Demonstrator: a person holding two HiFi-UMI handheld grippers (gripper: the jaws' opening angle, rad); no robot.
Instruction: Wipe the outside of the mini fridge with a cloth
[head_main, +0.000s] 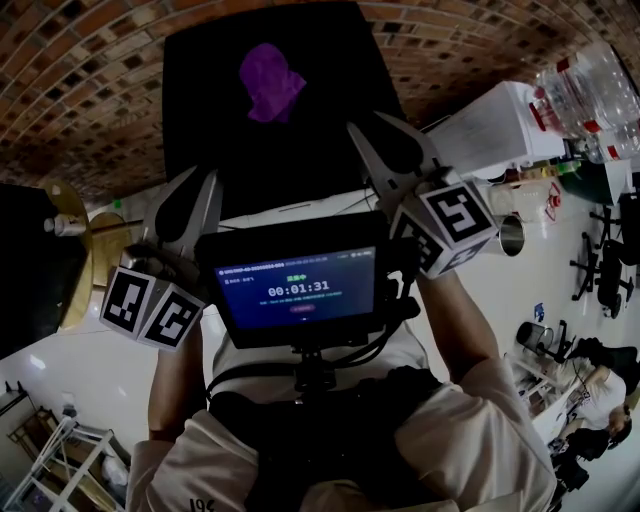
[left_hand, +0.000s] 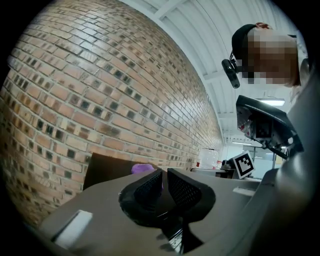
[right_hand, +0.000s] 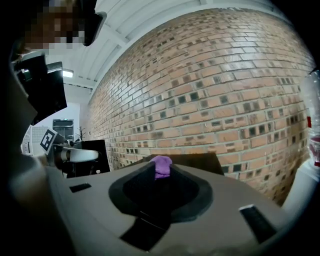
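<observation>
Nearest the person, a chest-mounted screen (head_main: 297, 285) is showing a timer readout, and a bare forearm is reaching up on each side of it. At about 9 o'clock from the screen, the left gripper (head_main: 198, 178) is pointing towards the fridge with its marker cube (head_main: 150, 305) facing the camera. Its own view is showing the two ribbed pads (left_hand: 150, 189) standing only a narrow slit apart, with nothing gripped between them. At about 2 o'clock from the screen, the right gripper (head_main: 365, 122) is pointing the same way, its jaws standing a little apart and gripping nothing. The purple showing past their tips in the right gripper view is the cloth lying farther off. Beyond both grippers, at 12 o'clock, the black mini fridge (head_main: 300, 150) is standing against the brick wall (head_main: 100, 60). The purple cloth (head_main: 270, 82) is lying bunched on its top, towards the back, apart from both grippers. Out at 2 o'clock, a white counter (head_main: 490, 125) is standing beside the fridge, with clear plastic bottles (head_main: 590, 95) resting at its far end
</observation>
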